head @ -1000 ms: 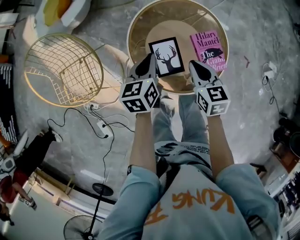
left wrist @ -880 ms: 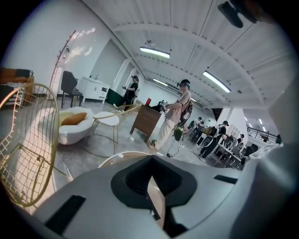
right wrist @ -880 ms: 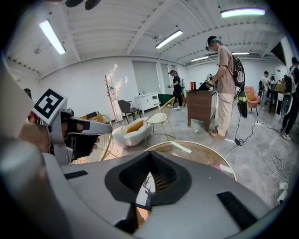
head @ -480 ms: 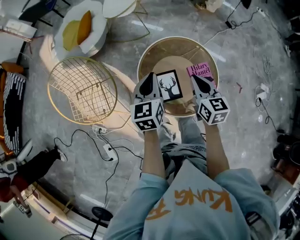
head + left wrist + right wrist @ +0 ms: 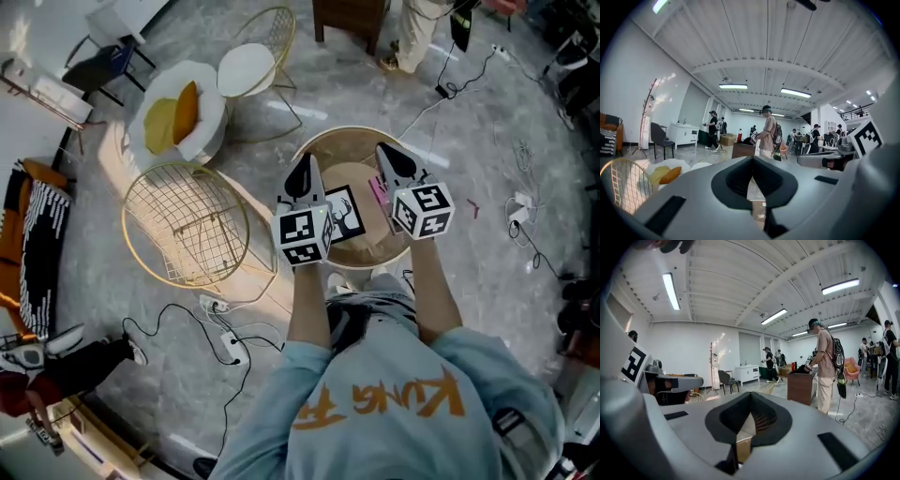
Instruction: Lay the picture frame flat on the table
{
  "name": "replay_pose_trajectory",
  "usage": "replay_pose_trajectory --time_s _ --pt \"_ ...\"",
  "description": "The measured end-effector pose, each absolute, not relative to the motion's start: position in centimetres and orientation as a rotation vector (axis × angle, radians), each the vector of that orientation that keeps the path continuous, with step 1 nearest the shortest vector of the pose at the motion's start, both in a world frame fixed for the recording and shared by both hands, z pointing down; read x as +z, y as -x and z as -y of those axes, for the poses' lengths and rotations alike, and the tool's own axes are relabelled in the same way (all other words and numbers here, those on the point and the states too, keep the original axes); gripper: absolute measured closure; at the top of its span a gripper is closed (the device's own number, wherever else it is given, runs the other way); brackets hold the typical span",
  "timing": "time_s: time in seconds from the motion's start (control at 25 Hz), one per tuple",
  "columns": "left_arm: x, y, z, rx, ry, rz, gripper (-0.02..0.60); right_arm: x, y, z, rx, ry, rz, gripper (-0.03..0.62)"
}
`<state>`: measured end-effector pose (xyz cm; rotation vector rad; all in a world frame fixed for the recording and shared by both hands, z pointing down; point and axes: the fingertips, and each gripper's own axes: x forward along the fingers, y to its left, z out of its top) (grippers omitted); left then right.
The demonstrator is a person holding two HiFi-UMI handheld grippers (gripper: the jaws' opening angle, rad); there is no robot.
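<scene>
Picture frame (image 5: 345, 214) lies flat on the round table (image 5: 361, 132). Left gripper (image 5: 302, 167) at its ten o'clock and right gripper (image 5: 385, 153) at one o'clock point toward twelve, both clenched empty.

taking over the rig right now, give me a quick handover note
Left gripper: shut, empty, held above the table.
Right gripper: shut, empty, level with the left.
Picture frame: deer print, looks to lie flat on the round table, with a pink book to its right.
Done: the frame appears laid flat.
Left: nothing obvious; just check that it sits steady.
</scene>
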<state>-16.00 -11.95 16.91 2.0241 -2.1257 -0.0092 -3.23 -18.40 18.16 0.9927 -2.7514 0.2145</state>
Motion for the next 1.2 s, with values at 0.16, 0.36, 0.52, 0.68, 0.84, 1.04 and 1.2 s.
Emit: replay_pose_trajectory --time_s 0.16,0.36,0.52,0.68,0.84,1.04,1.2 --pt "12.8 17.1 12.5 -0.023 -2.066 2.215 0.561 14.0 3.8 19.1 0.115 -1.022 2.795 0.597" --pt "9.7 18.0 12.5 -0.037 -2.092 2.304 0.561 11.0 3.8 19.5 0.015 -1.037 2.818 0.597" --pt "7.7 17.9 12.6 -0.048 -2.120 2.349 0.561 8.9 3.9 19.8 -0.046 -1.035 2.844 0.597" --pt "6.6 17.8 11.9 -0.050 -2.128 2.383 0.561 7.6 4.2 19.3 -0.089 -1.024 2.871 0.597" --pt "5.9 18.4 12.2 -0.049 -2.106 2.406 0.561 6.9 4.6 19.7 -0.095 -1.012 2.877 0.597" --pt "7.1 19.4 12.1 -0.040 -2.098 2.384 0.561 7.7 5.7 19.7 -0.096 -1.002 2.869 0.597" --pt "8.5 19.7 10.7 -0.043 -2.098 2.380 0.561 8.7 5.9 18.5 -0.107 -1.000 2.864 0.597"
